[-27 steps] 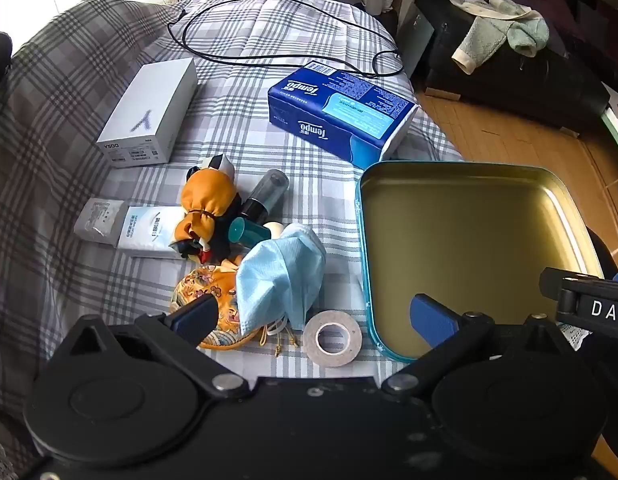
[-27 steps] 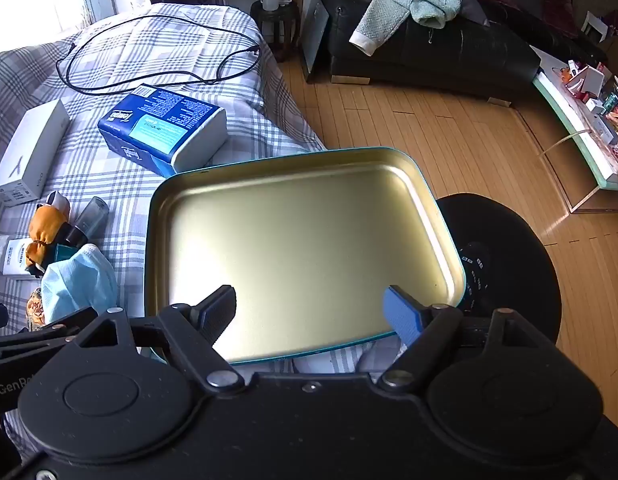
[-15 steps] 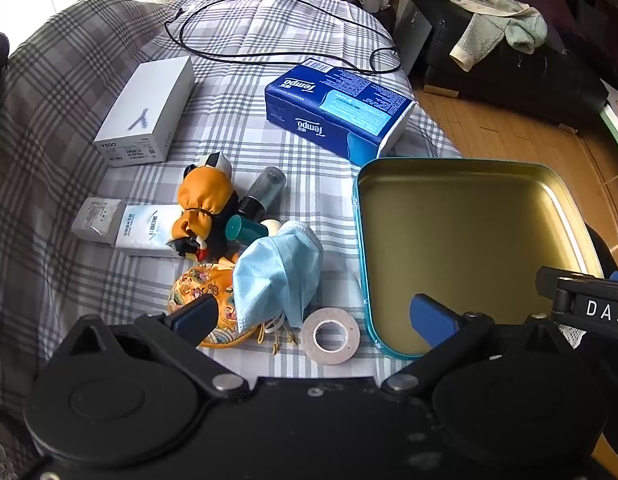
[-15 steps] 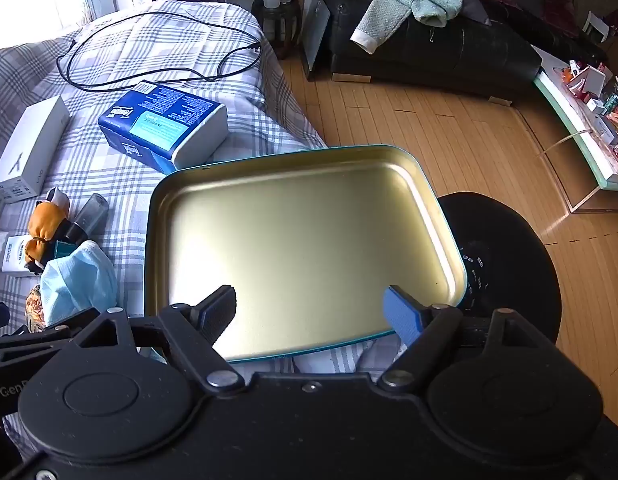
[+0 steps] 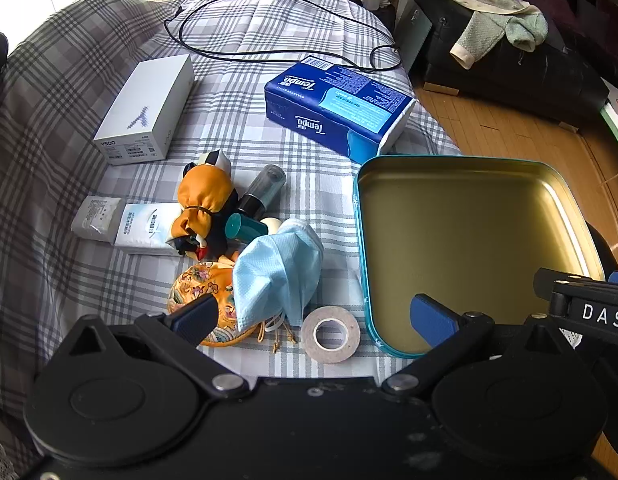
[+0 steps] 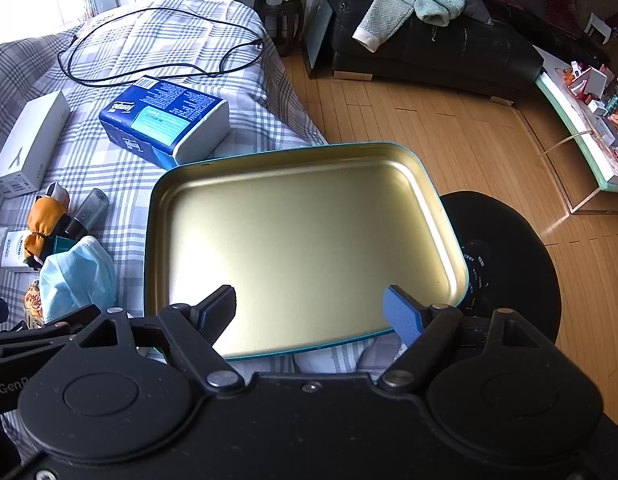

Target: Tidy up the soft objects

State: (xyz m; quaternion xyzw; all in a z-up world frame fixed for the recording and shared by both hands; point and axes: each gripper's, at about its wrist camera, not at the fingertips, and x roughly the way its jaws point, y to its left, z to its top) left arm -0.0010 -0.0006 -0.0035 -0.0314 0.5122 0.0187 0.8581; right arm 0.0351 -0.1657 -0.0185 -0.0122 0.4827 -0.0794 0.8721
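Nothing much has moved since the earlier frames: items sit as before, both views just drifted a hair. EARLIER vs now, no pick made.

Step in hand, my read: the very start, pre-grasp. Tray (image 6: 423,184) is bare inside, sits at the bed edge w/ its far-right part over the floor side. Soft things lie in a heap just left of it: mask (image 5: 277,276) on top, draped over the pouch (image 5: 197,288); orange doll (image 5: 205,200) behind, touching the bottle (image 5: 265,188). Tape (image 5: 330,334) lies between mask & tray, near the tray rim. Tissue pack (image 5: 337,108) & white box (image 5: 149,110) further back, apart from the heap.

Next move prob. calls for the left gripper (image 5: 313,316) to drop onto the mask, pinch a fold only, not the pouch cord under it, then carry it right into the tray.

Pose: both grippers tilt steeply down. Left one hovers over heap/tape, jaws spread wide, nothing between the pads. Right gripper (image 6: 313,314) hangs over the tray's near edge, jaws also wide, empty, touching nothing as far as I can see.
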